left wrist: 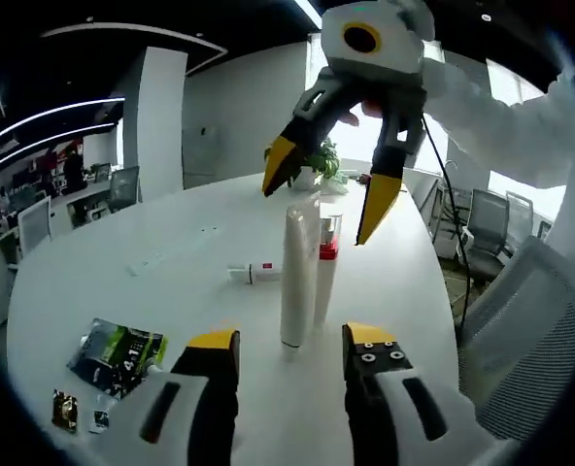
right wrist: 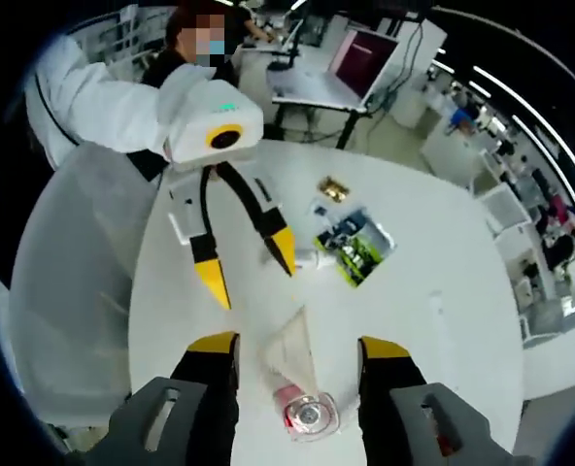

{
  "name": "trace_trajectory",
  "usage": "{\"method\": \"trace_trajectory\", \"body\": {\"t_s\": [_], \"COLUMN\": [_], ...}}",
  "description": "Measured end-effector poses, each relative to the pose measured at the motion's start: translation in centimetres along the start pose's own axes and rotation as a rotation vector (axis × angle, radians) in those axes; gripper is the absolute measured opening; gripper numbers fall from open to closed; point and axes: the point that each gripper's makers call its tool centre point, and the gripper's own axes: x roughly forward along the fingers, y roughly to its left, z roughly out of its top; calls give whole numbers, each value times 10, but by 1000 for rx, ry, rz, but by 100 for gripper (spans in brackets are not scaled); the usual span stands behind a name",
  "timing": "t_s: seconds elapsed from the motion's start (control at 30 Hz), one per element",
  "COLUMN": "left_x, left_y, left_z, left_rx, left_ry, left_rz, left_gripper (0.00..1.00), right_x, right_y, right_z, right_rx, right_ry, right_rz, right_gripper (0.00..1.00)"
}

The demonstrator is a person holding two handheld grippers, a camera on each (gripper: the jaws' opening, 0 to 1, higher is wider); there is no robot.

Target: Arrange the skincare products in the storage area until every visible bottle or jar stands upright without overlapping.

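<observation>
Tubes [left wrist: 297, 282] are seen upright and touching on the white table [left wrist: 122, 291], between the spread, empty left gripper [left wrist: 292, 351] and, beyond, the right gripper [left wrist: 326, 199], also released; a careless closing could topple both.

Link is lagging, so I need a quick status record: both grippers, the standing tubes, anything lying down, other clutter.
left gripper: open, low, in front of the tubes
right gripper: open, above the tubes
white tube: upright on the table
red-capped tube: upright, close beside the white tube; contact unclear
small tube: lying flat
green packet: flat near table edge
</observation>
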Motion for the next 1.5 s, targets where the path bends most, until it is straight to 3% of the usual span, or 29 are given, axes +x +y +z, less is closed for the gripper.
{"method": "trace_trajectory", "body": {"t_s": [0.23,0.33,0.43,0.57,0.87,1.0,1.5], "left_x": [-23,-34,-46,-61,-83,-88,-105], "left_y": [2,7,9,11,11,5,-11], "left_z": [-5,-10,-12,-16,-20,-20,-23], "left_rx": [-48,-70,-95,-125,-166,-159,-166], "left_ry": [22,31,23,27,20,22,18], "left_rz": [59,96,118,136,157,158,156], "left_gripper": [48,55,56,65,73,82,97], "right_x": [-11,-15,-18,-19,-24,-26,-34], "right_y": [1,3,5,15,39,48,79], "right_z": [-1,-9,-17,-29,-41,-44,-42], "right_rx": [94,117,179,233,339,376,468], "right_ry": [-76,-85,-112,-132,-174,-189,-229], "right_rz": [-62,-104,-131,-157,-197,-191,-246], "right_gripper": [60,69,72,83,100,99,100]}}
